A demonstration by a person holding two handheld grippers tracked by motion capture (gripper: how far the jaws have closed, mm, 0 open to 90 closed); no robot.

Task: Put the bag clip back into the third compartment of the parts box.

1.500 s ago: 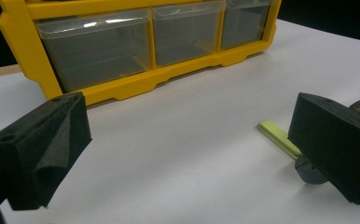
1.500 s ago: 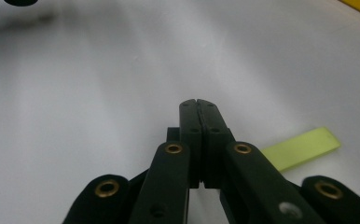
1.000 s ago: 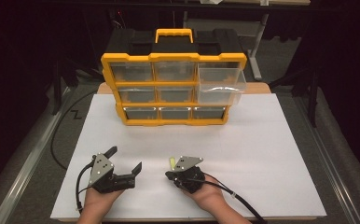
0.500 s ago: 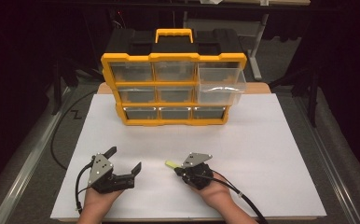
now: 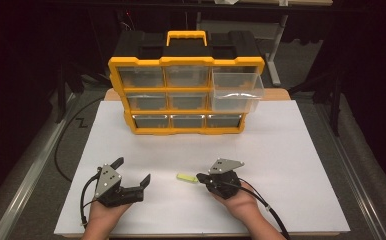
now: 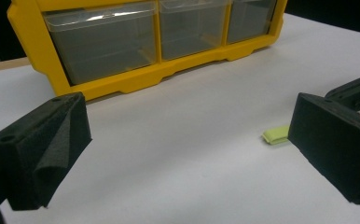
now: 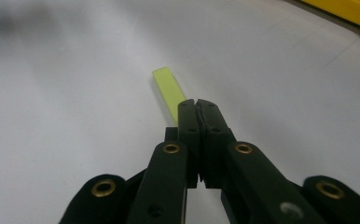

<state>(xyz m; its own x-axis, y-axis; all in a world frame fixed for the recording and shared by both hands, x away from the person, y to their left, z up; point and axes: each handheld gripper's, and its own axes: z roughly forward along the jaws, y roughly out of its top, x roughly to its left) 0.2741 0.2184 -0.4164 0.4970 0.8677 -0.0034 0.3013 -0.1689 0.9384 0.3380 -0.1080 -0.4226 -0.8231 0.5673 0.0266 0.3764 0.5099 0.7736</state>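
One lime strip [image 7: 169,91] in right claw [image 7: 194,103], pinched

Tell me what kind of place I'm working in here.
Likely a lab test bench: a white sheet covers the table, a yellow drawer organizer stands on it, and dark curtains surround it.

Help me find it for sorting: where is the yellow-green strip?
In the high view the yellow-green strip is pinched at one end by the right gripper, near the white mat's front, between both grippers.
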